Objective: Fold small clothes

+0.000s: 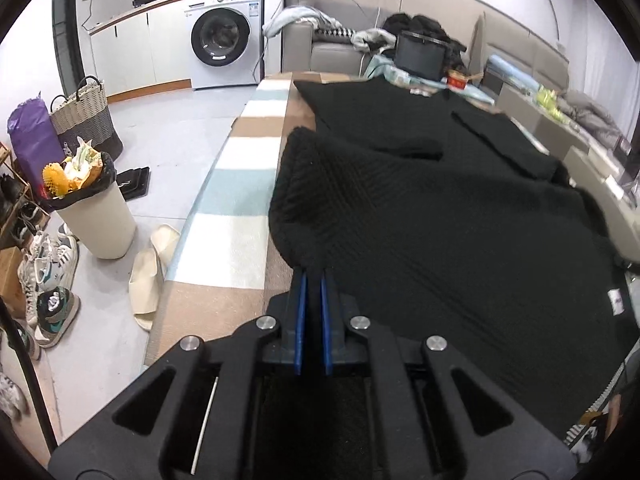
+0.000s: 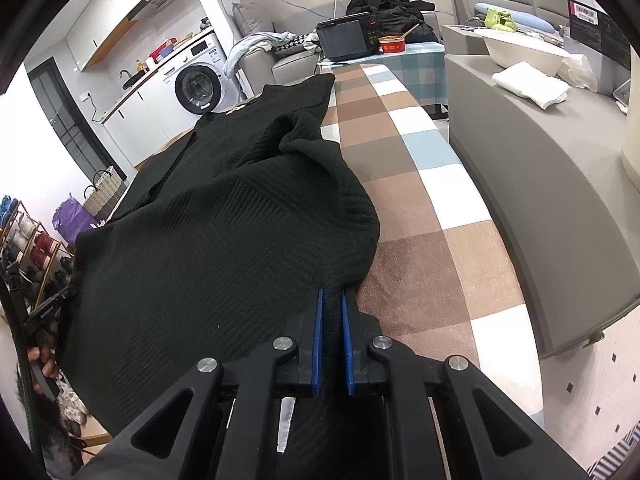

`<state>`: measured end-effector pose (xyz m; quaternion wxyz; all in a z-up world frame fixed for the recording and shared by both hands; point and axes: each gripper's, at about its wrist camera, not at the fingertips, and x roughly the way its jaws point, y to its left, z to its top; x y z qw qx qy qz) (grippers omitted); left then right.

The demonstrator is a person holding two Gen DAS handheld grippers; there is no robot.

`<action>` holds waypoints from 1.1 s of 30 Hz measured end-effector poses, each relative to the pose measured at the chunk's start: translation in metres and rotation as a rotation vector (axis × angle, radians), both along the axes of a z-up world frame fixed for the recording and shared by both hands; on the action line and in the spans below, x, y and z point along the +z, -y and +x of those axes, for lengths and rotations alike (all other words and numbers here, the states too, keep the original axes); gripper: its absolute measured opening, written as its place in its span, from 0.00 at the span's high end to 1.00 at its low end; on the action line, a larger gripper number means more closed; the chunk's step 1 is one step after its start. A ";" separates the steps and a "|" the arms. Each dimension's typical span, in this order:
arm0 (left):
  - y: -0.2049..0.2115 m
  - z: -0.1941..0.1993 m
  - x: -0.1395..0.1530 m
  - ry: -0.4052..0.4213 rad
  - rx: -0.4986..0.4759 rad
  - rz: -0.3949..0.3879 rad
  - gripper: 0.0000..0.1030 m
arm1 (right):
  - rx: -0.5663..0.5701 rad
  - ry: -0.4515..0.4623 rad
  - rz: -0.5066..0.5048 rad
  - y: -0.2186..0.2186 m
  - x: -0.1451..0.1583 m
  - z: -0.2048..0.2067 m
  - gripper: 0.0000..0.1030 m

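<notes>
Left gripper [image 1: 315, 280] was pinched on the near hem of the black knit sweater [image 1: 420, 216]; right gripper [image 2: 333, 296] gripped its other hem corner. The sweater lay on the checked cloth [image 2: 404, 216]. A white tag [image 1: 616, 299] was unreadable. Beyond stood a washing machine [image 1: 224, 36].

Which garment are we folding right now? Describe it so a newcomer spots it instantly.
Find the long table under the brown, white and blue checked cloth. Spread along it lies the black ribbed knit sweater, its near hem pinched by the right tongs and left tongs. Unlike the crumpled dark clothes pile on the far sofa, it alone lies on the table.
</notes>
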<state>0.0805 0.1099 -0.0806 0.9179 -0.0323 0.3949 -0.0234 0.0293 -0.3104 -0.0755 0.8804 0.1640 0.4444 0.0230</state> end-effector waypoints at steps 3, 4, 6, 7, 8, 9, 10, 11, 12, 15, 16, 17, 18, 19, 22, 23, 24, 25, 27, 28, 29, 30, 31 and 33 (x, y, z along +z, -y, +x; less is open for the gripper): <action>-0.003 -0.005 0.005 0.012 0.002 -0.012 0.96 | 0.006 -0.019 -0.001 0.002 -0.005 -0.002 0.71; -0.004 -0.007 0.007 0.015 0.001 -0.013 0.96 | 0.014 -0.010 0.006 0.002 -0.005 -0.005 0.67; -0.002 -0.009 0.008 0.020 -0.001 -0.011 0.95 | 0.024 -0.004 0.003 0.000 -0.004 -0.009 0.56; -0.002 -0.012 0.010 0.023 -0.001 -0.011 0.96 | 0.027 -0.003 -0.011 -0.001 -0.004 -0.010 0.56; -0.001 -0.012 0.011 0.027 -0.001 -0.011 0.96 | 0.033 -0.001 -0.029 -0.004 -0.004 -0.010 0.56; -0.001 -0.013 0.012 0.031 -0.002 -0.012 0.96 | 0.043 -0.001 -0.068 -0.008 -0.004 -0.011 0.61; -0.001 -0.015 0.014 0.035 -0.002 -0.016 0.96 | 0.059 -0.004 -0.092 -0.012 -0.004 -0.010 0.70; -0.001 -0.016 0.016 0.041 -0.001 -0.021 0.96 | 0.077 -0.009 -0.112 -0.016 -0.004 -0.009 0.90; -0.002 -0.017 0.018 0.048 0.001 -0.025 0.96 | 0.087 -0.008 -0.122 -0.019 -0.004 -0.009 0.92; -0.006 -0.023 0.028 0.075 0.009 -0.042 0.96 | 0.076 0.054 -0.104 -0.018 0.010 -0.015 0.93; -0.007 -0.026 0.033 0.086 0.007 -0.059 0.96 | 0.060 0.075 -0.091 -0.014 0.015 -0.017 0.93; -0.008 -0.028 0.037 0.093 0.005 -0.068 0.95 | 0.042 0.107 -0.073 -0.010 0.024 -0.020 0.94; -0.009 -0.030 0.042 0.102 0.002 -0.077 0.96 | 0.025 0.136 -0.064 -0.007 0.031 -0.023 0.94; -0.010 -0.033 0.048 0.119 0.000 -0.086 0.96 | 0.012 0.152 -0.065 -0.006 0.036 -0.024 0.94; -0.015 -0.037 0.063 0.164 0.012 -0.115 0.96 | -0.025 0.233 -0.037 0.001 0.055 -0.028 0.96; -0.017 -0.037 0.068 0.173 0.014 -0.131 0.96 | -0.030 0.253 -0.033 0.002 0.060 -0.029 0.96; -0.020 -0.037 0.072 0.180 0.020 -0.143 0.96 | -0.042 0.279 -0.027 0.004 0.065 -0.030 0.96; -0.022 -0.035 0.077 0.187 0.022 -0.146 0.96 | -0.046 0.301 -0.015 0.005 0.069 -0.031 0.96; -0.023 -0.031 0.083 0.194 0.025 -0.142 0.96 | -0.059 0.345 0.007 0.008 0.077 -0.030 0.96; -0.023 -0.028 0.087 0.196 0.027 -0.140 0.96 | -0.068 0.355 0.006 0.009 0.080 -0.029 0.96; -0.024 -0.024 0.089 0.197 0.028 -0.140 0.96 | -0.083 0.365 0.001 0.010 0.083 -0.027 0.96; -0.023 -0.019 0.092 0.196 0.028 -0.137 0.96 | -0.100 0.376 0.005 0.013 0.086 -0.025 0.98; -0.023 -0.013 0.093 0.194 0.027 -0.133 0.96 | -0.116 0.382 0.010 0.016 0.089 -0.021 0.98; -0.022 -0.002 0.094 0.185 0.029 -0.138 0.96 | -0.149 0.387 0.018 0.023 0.093 -0.008 0.98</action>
